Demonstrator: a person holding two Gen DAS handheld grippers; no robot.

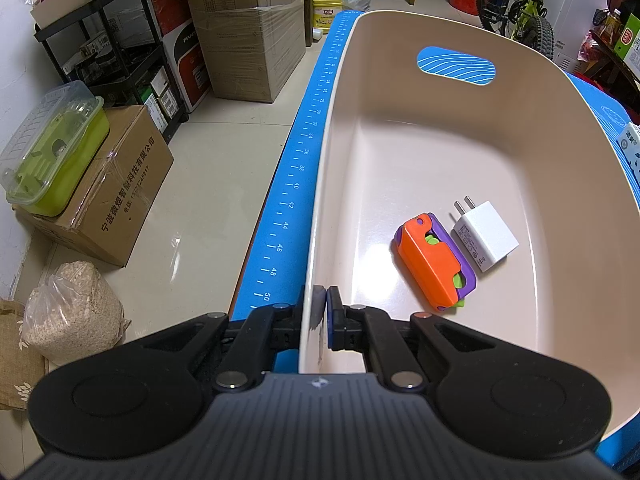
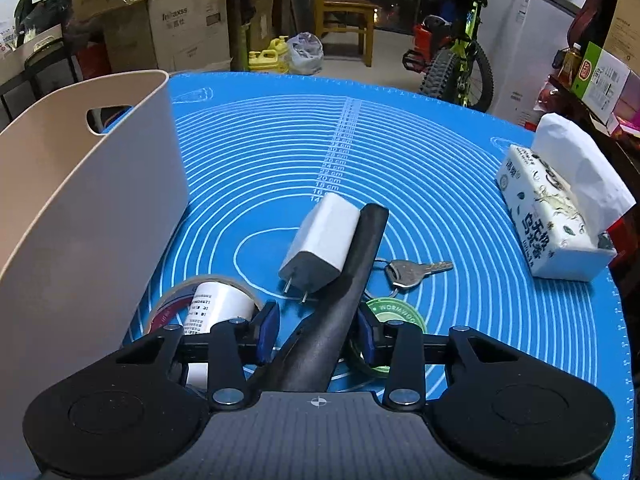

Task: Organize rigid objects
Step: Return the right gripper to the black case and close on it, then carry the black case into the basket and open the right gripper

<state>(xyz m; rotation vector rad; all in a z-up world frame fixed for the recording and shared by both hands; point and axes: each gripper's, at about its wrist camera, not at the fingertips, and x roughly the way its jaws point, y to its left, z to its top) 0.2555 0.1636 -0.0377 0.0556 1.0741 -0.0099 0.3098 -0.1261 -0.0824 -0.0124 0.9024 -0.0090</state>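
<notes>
my left fingers (image 1: 322, 300) are clamping the near wall of the beige basket (image 1: 460, 148), which is holding an orange-purple toy (image 1: 434, 264) and a white charger (image 1: 486, 242). my right fingers (image 2: 316, 330) are straddling a black handle (image 2: 348, 292) on the counter (image 2: 460, 200), the right pad touching it and the left one clear, beside another white plug (image 2: 322, 240).

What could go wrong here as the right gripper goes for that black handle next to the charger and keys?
1. The black handle lies against the white charger, so lifting it may knock the charger across the mat.
2. The right gripper has the handle off-centre between its pads, so it might twist or slip.
3. The left gripper pinches only the basket rim, so the basket may tip.
</notes>
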